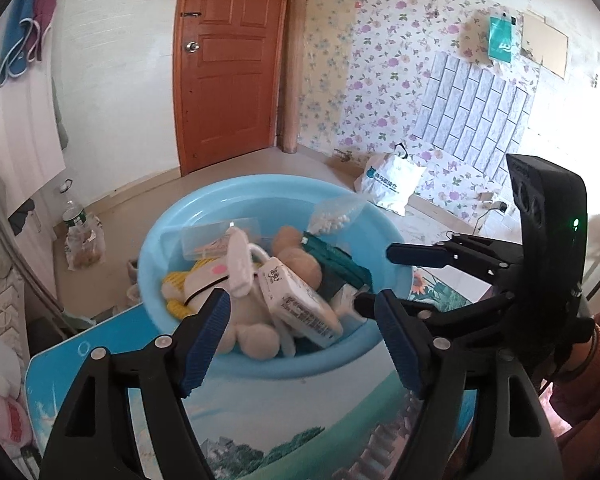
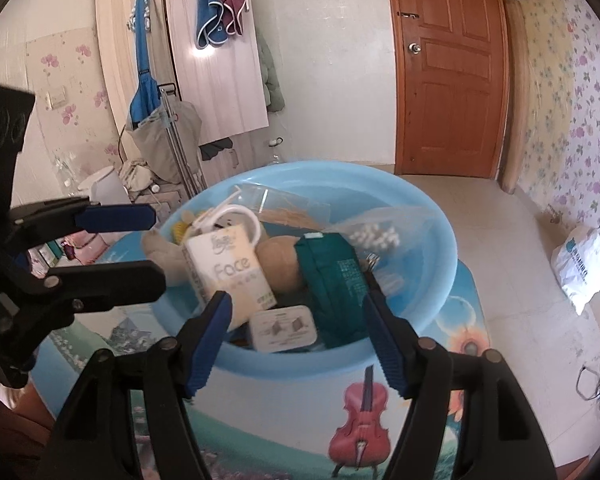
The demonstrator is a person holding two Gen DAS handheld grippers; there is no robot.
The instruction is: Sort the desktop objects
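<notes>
Two grippers hovering at the near rim of a blue basin (image 1: 168, 224) on a picture-printed table (image 2: 284, 408). Left gripper (image 1: 300, 340) standing wide, gripping nothing. Right gripper (image 2: 296, 336) likewise gaping, empty. Lying heaped inside: tissue pack (image 2: 228, 264), plush toy (image 1: 252, 320), green pouch (image 2: 332, 276), small white box (image 2: 284, 328).
</notes>
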